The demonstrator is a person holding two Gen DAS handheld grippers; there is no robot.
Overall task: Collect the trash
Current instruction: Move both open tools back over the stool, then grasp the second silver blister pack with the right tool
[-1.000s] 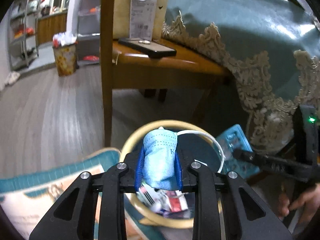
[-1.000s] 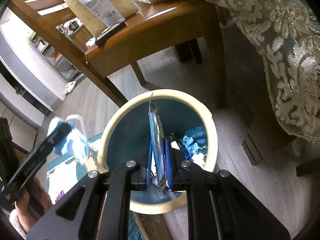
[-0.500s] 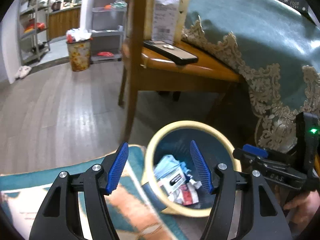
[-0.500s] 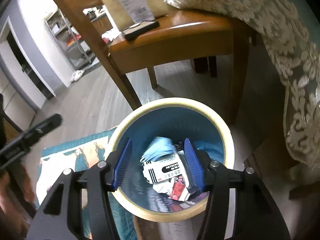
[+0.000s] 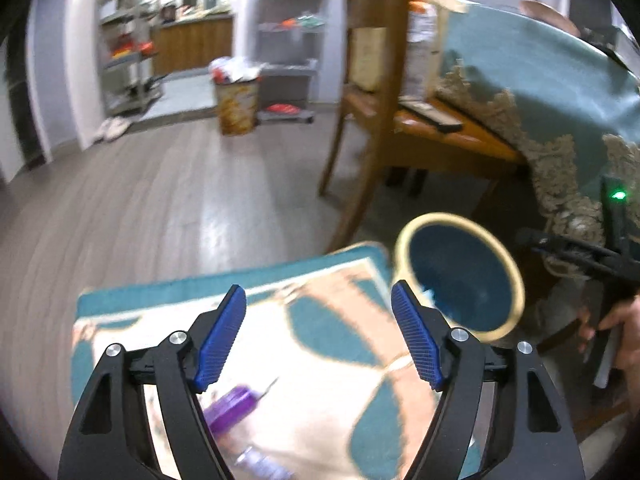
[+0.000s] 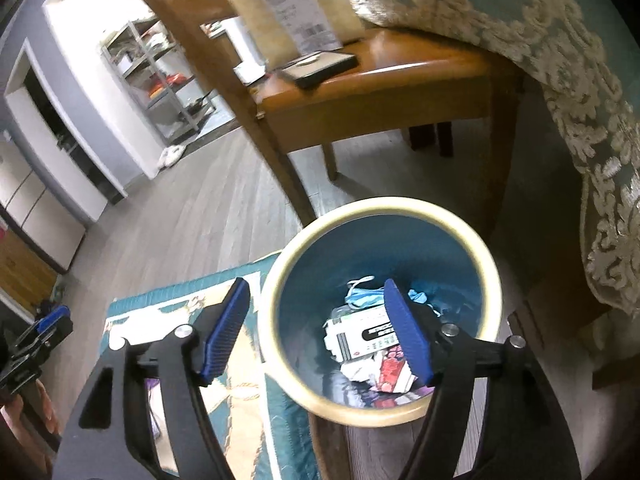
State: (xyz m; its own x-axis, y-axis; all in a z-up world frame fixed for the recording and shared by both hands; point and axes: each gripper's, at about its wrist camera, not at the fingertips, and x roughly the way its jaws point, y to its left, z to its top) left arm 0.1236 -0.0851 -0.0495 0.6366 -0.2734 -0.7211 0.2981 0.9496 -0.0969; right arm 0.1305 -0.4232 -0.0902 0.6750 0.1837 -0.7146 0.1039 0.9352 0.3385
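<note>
A round trash bin with a cream rim (image 6: pixel 380 208) and blue inside stands on the floor by a rug; it also shows in the left wrist view (image 5: pixel 516 276). Inside lie a blue face mask (image 6: pixel 362 298), a white box (image 6: pixel 360 336) and crumpled wrappers (image 6: pixel 390 376). My right gripper (image 6: pixel 316 332) is open and empty above the bin's left rim. My left gripper (image 5: pixel 320 340) is open and empty over the teal and cream rug (image 5: pixel 312 320). A purple piece of trash (image 5: pixel 232 410), blurred, lies on the rug between the left fingers.
A wooden chair (image 6: pixel 380 88) with a phone (image 6: pixel 320 68) and a paper bag (image 6: pixel 288 4) stands behind the bin. A table with a teal lace-edged cloth (image 6: pixel 580 92) hangs at the right. Another full bin (image 5: pixel 236 104) and shelves (image 5: pixel 288 40) stand far back.
Both grippers opened and dropped their trash, the mask and a flat packet, into the bin. The left gripper then swung left, away from the bin and over the rug.
</note>
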